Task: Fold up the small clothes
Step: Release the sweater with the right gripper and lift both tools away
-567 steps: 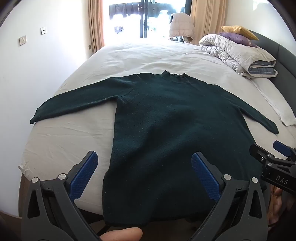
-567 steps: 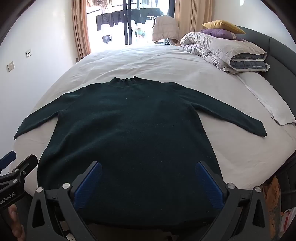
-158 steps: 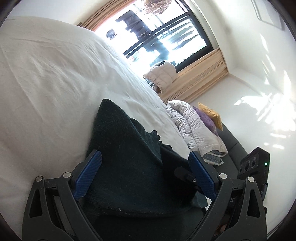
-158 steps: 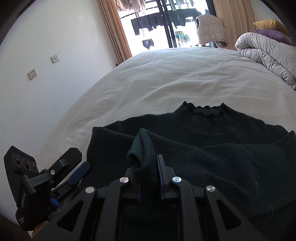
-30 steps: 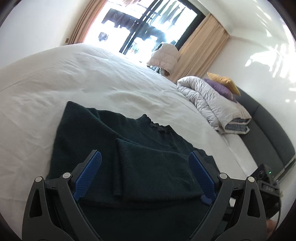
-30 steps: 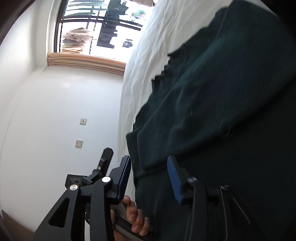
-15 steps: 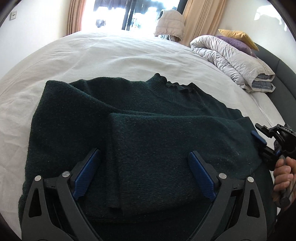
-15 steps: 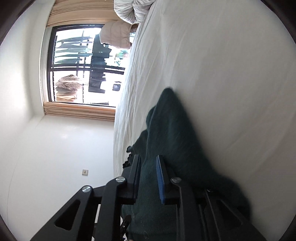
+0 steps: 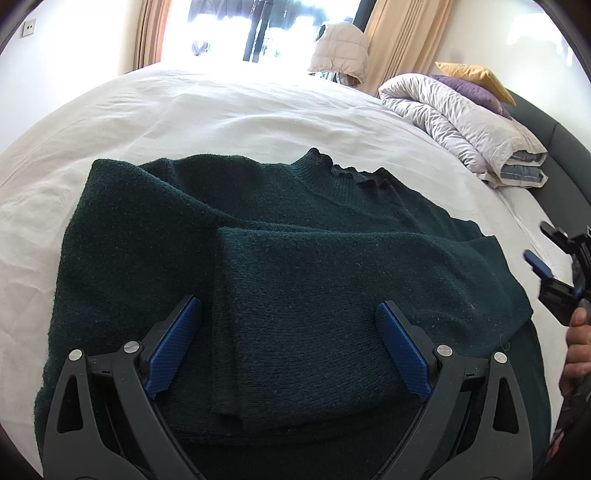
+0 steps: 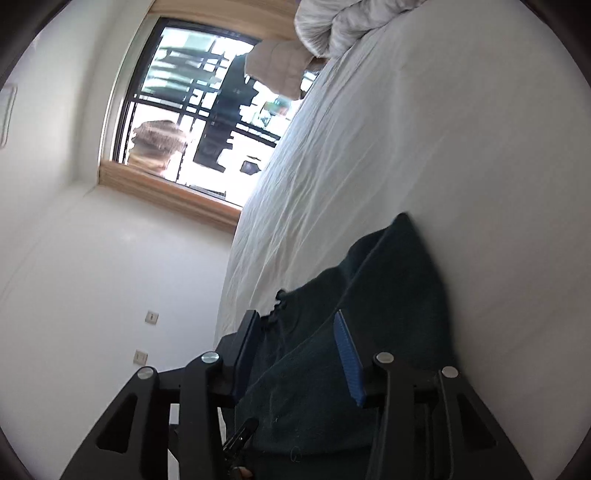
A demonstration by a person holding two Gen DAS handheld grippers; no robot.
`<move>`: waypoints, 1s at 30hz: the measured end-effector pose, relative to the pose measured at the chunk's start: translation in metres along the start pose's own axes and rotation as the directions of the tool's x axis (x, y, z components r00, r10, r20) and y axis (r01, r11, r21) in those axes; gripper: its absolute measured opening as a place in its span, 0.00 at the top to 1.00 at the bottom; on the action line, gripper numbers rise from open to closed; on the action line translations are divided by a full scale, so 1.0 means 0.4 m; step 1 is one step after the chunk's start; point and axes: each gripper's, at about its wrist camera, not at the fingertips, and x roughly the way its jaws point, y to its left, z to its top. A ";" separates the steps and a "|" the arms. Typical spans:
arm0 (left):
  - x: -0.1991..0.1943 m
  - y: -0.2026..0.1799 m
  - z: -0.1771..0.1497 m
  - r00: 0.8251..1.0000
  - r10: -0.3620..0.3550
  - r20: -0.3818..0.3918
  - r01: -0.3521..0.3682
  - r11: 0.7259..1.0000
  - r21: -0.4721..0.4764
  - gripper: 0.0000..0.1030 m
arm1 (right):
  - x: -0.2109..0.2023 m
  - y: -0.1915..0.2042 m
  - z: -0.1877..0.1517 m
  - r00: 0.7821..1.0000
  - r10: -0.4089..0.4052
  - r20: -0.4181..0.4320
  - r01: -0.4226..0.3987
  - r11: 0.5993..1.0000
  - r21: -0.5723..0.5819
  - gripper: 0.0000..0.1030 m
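Note:
A dark green sweater (image 9: 280,258) lies flat on the white bed (image 9: 221,110), collar away from me, both sleeves folded in across the chest. My left gripper (image 9: 288,343) is open and empty, hovering over the sweater's lower middle. My right gripper (image 10: 295,350) is rolled on its side at the sweater's right edge (image 10: 388,295), with the jaws open and the cloth lying between them, not pinched. It also shows at the right edge of the left wrist view (image 9: 554,273), held by a hand.
A folded grey-white duvet (image 9: 461,122) with purple and yellow pillows (image 9: 476,79) sits at the bed's far right, by the dark headboard (image 9: 561,147). A window with curtains (image 9: 258,33) is beyond the bed. A white wall with sockets (image 10: 147,321) is on the left.
My right gripper, shut on the sweater's edge half a second ago, has opened and let it go. My left gripper has barely moved and stays open.

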 end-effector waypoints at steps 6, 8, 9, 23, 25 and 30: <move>-0.006 0.013 -0.004 1.000 -0.011 0.008 0.011 1.000 -0.001 0.07 | 0.077 -0.148 0.058 0.996 -0.089 -0.028 0.092 0.987 0.131 0.92; -0.008 0.018 -0.005 1.000 -0.014 0.010 0.014 1.000 -0.002 0.07 | -0.053 -0.227 0.059 0.989 -0.138 0.048 0.127 0.975 0.181 0.87; -0.009 0.018 -0.006 1.000 -0.014 0.011 0.014 1.000 -0.004 0.07 | -0.053 -0.227 0.059 0.989 -0.138 0.048 0.127 0.975 0.181 0.82; -0.336 0.014 -0.124 0.995 -0.069 0.067 0.064 0.995 0.074 0.06 | -0.452 0.083 -0.300 0.939 -0.338 0.061 0.329 0.834 -0.443 0.30; -0.404 0.024 -0.172 0.995 -0.069 0.075 0.061 0.993 0.104 0.06 | -0.494 0.083 -0.325 0.926 -0.369 0.084 0.361 0.796 -0.485 0.30; -0.541 0.088 -0.322 0.997 -0.004 0.078 -0.012 0.977 0.211 0.06 | -0.586 0.078 -0.362 0.898 -0.412 0.155 0.424 0.717 -0.553 0.30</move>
